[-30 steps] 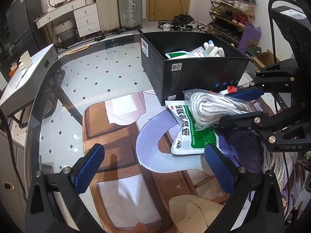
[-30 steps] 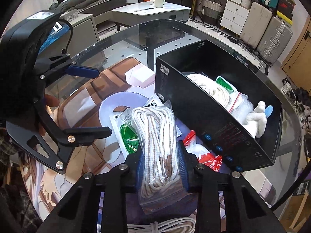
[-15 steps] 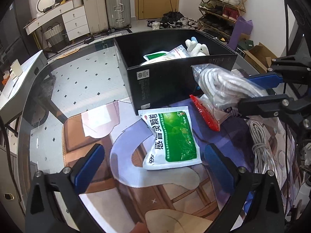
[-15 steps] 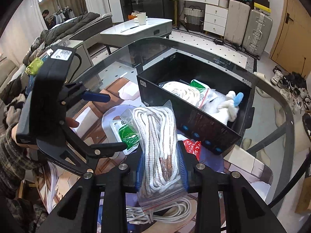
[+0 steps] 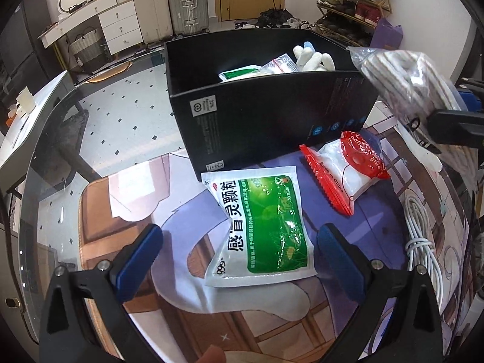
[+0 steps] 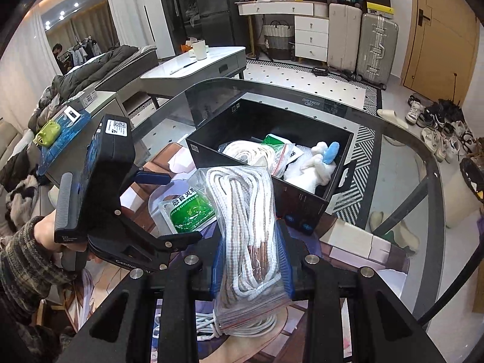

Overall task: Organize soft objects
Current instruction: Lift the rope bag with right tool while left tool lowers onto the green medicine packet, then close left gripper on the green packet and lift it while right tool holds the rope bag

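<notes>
Right claw (image 6: 252,267) pinches bagged rope (image 6: 245,224) above bench (image 6: 393,151), near black box (image 6: 302,208). Left claw (image 5: 239,260) spread, empty, over green sachet (image 5: 263,227).

I get even, fairly bright indoor light on both feeds, with ceiling spots (image 6: 62,12) glowing top left on the right wrist view. The glass table (image 5: 99,127) carries soft reflections. Fisheye bending and black vignette crowd the edges. The bagged rope (image 5: 405,78) looks slightly blurred, perhaps from motion.
</notes>
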Motion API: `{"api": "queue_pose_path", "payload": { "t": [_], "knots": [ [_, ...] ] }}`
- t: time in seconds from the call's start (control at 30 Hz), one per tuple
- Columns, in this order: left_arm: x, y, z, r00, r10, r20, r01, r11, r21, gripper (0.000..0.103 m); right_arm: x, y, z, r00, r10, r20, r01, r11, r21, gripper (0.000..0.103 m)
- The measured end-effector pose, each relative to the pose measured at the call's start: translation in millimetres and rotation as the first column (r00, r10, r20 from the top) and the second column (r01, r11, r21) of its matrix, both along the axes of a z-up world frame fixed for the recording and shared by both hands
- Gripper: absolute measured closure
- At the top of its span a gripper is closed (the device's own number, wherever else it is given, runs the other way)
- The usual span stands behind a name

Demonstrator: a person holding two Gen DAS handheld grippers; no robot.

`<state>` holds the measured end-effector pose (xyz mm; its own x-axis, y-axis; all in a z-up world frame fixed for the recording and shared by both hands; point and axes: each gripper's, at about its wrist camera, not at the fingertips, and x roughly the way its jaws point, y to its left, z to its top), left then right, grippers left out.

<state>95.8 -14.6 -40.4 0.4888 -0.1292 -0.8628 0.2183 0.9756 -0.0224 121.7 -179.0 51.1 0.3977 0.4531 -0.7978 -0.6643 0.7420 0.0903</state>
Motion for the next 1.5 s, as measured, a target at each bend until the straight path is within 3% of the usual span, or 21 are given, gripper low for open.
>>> {"api": "queue_pose_path", "payload": {
  "t": [0.63,0.83,0.97,1.5],
  "knots": [
    [9,-5,-3,0.999,0.036,-0.005,-0.036,0.999,0.008,0.003,16,-26,-3,0.998,-0.068,-0.018,0.069,0.993,0.096,0.072],
    [1,-11,3,1.000,0.011,0.007,-0.011,1.000,0.004,0.029,17,-29,-4,0.997,-0.079,-0.024,0.081,0.991,0.104,0.072],
    [-2,-11,7,1.000,0.005,0.003,-0.005,1.000,0.001,0.052,17,-30,-5,0.996,-0.085,-0.025,0.087,0.991,0.101,0.072],
    [-24,-1,16,1.000,-0.007,0.003,0.007,0.996,-0.085,0.078,16,-19,-2,0.996,-0.089,-0.023,0.091,0.993,0.073,0.072]
  ]
}}
